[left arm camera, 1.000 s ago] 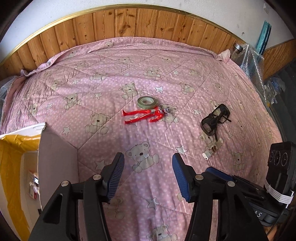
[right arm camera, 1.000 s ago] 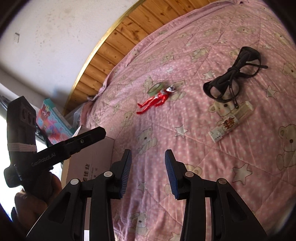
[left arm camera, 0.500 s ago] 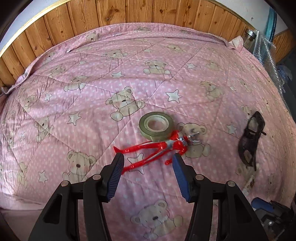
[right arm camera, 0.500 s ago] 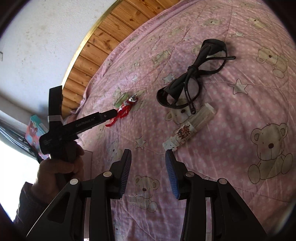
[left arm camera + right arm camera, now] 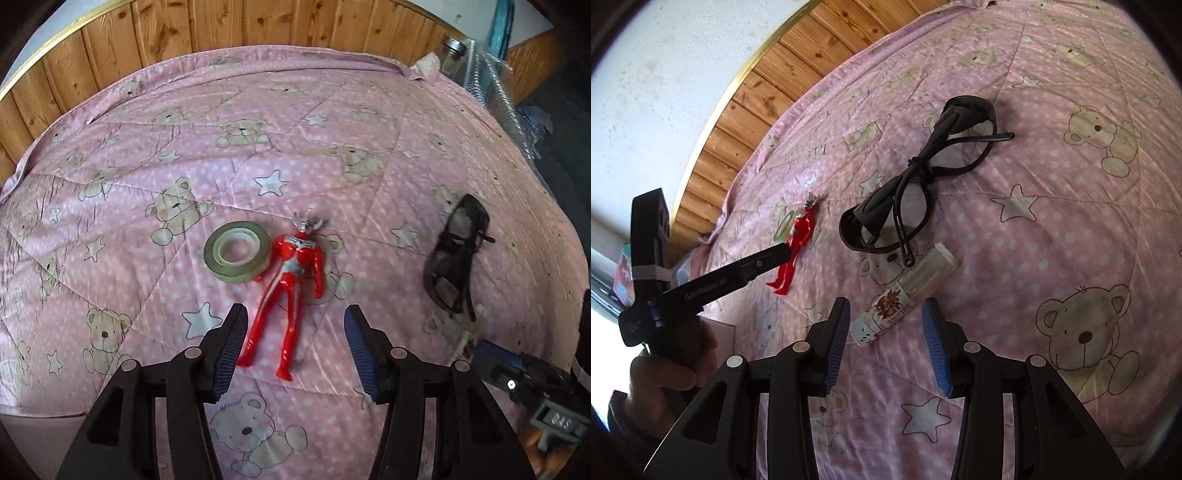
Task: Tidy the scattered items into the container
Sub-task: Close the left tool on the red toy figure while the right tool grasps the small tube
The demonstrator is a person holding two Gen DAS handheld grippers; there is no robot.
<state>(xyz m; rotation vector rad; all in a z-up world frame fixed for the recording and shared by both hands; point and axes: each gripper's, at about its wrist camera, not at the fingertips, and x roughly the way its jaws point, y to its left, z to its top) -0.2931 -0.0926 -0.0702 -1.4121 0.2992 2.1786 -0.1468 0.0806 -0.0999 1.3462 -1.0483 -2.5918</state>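
Observation:
A red toy figure [image 5: 291, 280] lies on the pink bear quilt [image 5: 147, 229], its legs reaching between the fingers of my open left gripper [image 5: 293, 347]. A green tape roll [image 5: 237, 251] lies touching the figure's left side. Black safety glasses [image 5: 456, 258] rest to the right. In the right wrist view, my open right gripper [image 5: 886, 341] hovers with the near end of a small clear tube with a printed label [image 5: 905, 295] between its fingertips. The glasses [image 5: 923, 184] lie just beyond the tube. The red figure [image 5: 796, 243] and the left gripper [image 5: 777, 256] show at left. No container is in view.
A wooden panelled wall [image 5: 221, 33] runs behind the bed. A glass jar [image 5: 452, 55] and bubble wrap [image 5: 495, 85] stand at the far right corner. A person's hand [image 5: 668, 365] holds the left gripper's handle.
Both grippers moved forward and down. The left one turned so the red figure now points lengthwise into its open fingers. The right one closed in on the tube. The cardboard box left view.

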